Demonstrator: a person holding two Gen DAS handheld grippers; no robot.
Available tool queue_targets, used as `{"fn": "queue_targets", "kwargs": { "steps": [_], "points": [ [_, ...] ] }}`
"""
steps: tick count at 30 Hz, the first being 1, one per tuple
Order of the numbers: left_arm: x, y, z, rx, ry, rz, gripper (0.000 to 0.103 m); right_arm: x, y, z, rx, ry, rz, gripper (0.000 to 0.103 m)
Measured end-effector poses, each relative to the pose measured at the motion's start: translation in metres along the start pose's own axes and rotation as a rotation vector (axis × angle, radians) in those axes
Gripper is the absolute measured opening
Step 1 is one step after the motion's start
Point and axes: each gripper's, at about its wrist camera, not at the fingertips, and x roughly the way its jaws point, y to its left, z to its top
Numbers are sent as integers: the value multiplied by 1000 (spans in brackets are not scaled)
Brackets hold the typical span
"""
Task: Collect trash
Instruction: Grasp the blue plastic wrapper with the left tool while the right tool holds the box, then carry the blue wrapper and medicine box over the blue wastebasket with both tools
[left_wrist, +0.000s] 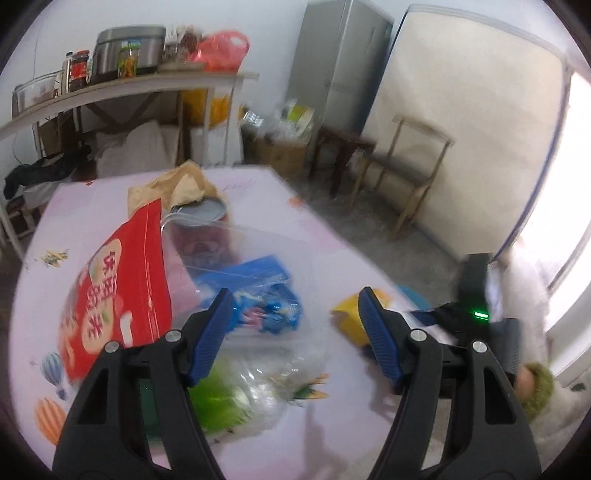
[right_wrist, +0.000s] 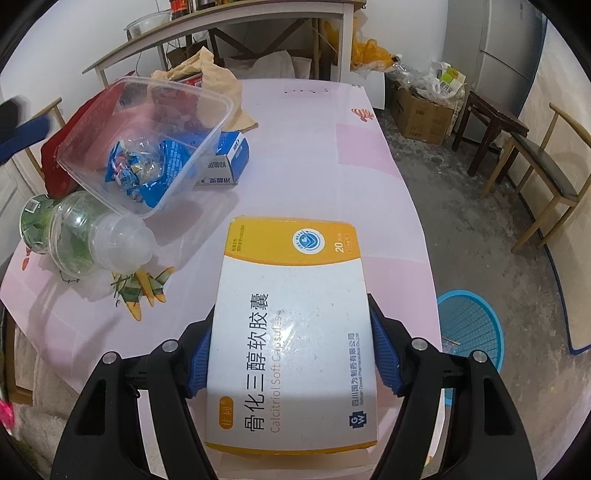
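My right gripper (right_wrist: 291, 347) is shut on a white and yellow medicine box (right_wrist: 295, 332), held over the pink table's near edge. The box also shows in the left wrist view (left_wrist: 349, 319). My left gripper (left_wrist: 295, 317) is open and empty above a pile of trash: a clear plastic tub (right_wrist: 147, 144) with blue wrappers (right_wrist: 147, 170), a blue and white carton (right_wrist: 225, 158), a clear plastic cup (right_wrist: 88, 236), a red snack bag (left_wrist: 118, 288) and crumpled brown paper (left_wrist: 184, 184).
A blue mesh waste basket (right_wrist: 472, 328) stands on the floor right of the table (right_wrist: 369, 177). Chairs (right_wrist: 543, 177), a stool (right_wrist: 491, 125), a cardboard box (right_wrist: 421, 114) and a fridge (left_wrist: 340, 74) are beyond. A shelf table (left_wrist: 122, 88) with jars is behind.
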Motion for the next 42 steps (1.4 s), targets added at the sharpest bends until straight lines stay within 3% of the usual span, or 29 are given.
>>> {"fn": "queue_targets", "kwargs": {
  "steps": [6, 10, 17, 22, 25, 32, 42],
  "points": [
    [56, -3, 17, 87, 244, 65, 63, -1, -4, -2, 11, -23, 28, 69],
    [77, -4, 25, 161, 350, 120, 58, -2, -6, -4, 19, -37, 54, 69],
    [95, -9, 26, 247, 449, 169, 37, -3, -12, -6, 42, -58, 104, 69],
    [90, -15, 28, 274, 437, 176, 13, -4, -16, -6, 58, -67, 134, 69],
    [77, -17, 31, 281, 393, 182, 7, -5, -19, -6, 67, -73, 137, 69],
    [39, -16, 45, 236, 271, 149, 3, -9, -29, -9, 104, -82, 148, 69],
    [-13, 0, 62, 111, 100, 22, 3, -13, -35, -8, 129, -88, 135, 69]
  ]
}}
